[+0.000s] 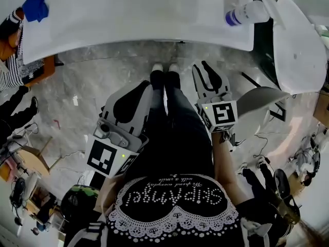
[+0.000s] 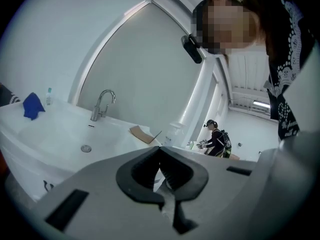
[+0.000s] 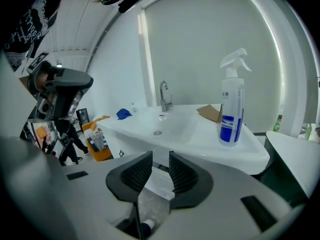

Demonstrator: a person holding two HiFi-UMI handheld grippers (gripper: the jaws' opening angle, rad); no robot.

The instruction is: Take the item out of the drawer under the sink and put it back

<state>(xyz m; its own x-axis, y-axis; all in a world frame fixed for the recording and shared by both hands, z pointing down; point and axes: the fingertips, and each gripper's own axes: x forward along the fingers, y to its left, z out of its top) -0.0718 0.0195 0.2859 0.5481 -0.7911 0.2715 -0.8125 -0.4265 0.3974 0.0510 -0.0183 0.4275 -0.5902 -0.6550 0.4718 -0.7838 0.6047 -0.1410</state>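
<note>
Head view looks steeply down; 2 gripper views, seemingly nearby, face the same sink (image 3: 200, 129).

The white sink (image 1: 139, 14) with a chrome tap (image 3: 164, 96) stands ahead, its drawer not discernible.

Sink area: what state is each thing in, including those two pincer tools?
Left gripper: shut, empty.
Right gripper: open, empty.
Bottle: upright on the sink rim.
Faucet: no water seen running.
Cloth: crumpled on the sink's far corner.
Cardboard: lying behind the bottle.
</note>
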